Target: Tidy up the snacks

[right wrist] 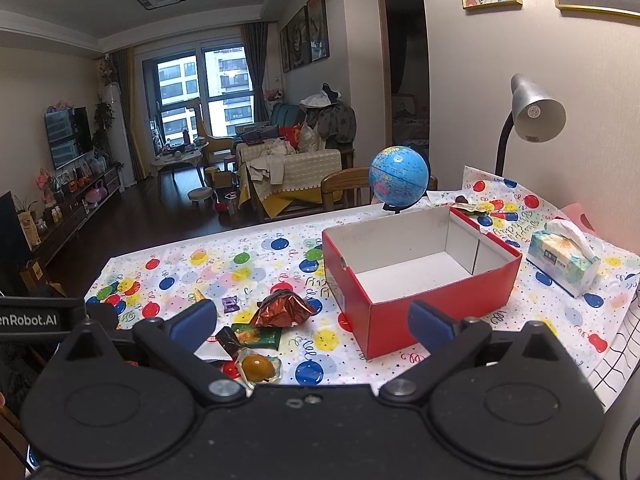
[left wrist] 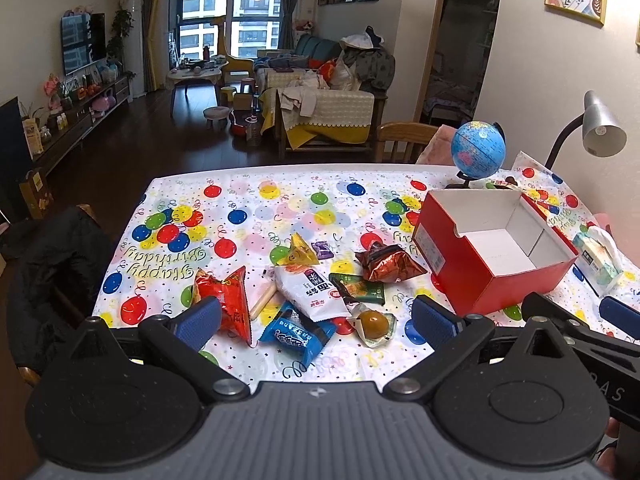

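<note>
snacks left of box, globe seemingly behind

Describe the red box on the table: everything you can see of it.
The red box is an open-topped cardboard carton, glossy red outside and plain white inside, with folded flaps visible on its inner end wall. A pale printed label sits on one short side. It holds nothing. It stands upright on the balloon-print tablecloth, near the globe and beside the tissue pack, apart from both as far as shows. The snacks lie outside it, to its left; the copper foil packet is nearest.
</note>
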Tool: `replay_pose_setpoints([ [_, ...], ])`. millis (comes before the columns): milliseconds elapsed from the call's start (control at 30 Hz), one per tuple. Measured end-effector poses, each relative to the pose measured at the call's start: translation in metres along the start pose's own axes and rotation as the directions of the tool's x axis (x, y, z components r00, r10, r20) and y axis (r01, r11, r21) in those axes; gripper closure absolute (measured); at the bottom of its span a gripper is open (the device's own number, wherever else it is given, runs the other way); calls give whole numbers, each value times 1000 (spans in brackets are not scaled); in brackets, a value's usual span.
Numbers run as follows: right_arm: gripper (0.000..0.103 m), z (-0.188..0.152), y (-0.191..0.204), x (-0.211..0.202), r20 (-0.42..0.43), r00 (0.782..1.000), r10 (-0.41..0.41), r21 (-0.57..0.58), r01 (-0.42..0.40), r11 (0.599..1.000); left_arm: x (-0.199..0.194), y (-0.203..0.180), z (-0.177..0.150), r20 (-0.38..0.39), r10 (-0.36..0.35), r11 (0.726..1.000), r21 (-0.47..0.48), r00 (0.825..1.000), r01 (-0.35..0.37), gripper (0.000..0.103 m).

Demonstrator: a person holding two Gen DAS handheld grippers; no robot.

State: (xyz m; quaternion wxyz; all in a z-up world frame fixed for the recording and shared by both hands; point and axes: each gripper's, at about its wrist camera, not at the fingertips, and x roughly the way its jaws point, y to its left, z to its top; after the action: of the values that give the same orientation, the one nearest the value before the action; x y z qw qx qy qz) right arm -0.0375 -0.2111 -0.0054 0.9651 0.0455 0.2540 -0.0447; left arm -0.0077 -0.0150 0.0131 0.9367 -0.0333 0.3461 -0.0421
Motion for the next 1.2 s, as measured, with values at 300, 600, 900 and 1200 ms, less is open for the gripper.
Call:
replay_pose_setpoints([
  [300, 1, 0, -1, 0, 0, 1000, 1, 0, -1, 1000, -3, 4, -1, -2, -5, 1000, -6, 1000, 5, 1],
  [600, 1, -5, 13, -2, -5, 1000, 6, -15, -6, 1000, 3, 10, -2, -24, -2, 1000, 0, 1000, 2, 1],
  [900, 0, -6, 10, 34, -68, 997, 39, -23, -41, 999, 41, 18, 0, -110, 39, 999, -32, 993, -42, 1],
  [1200, 7, -27, 6, 115, -247, 965, 85, -57, -102, 993, 112, 47, -15, -289, 116, 979, -129, 950, -159, 1],
])
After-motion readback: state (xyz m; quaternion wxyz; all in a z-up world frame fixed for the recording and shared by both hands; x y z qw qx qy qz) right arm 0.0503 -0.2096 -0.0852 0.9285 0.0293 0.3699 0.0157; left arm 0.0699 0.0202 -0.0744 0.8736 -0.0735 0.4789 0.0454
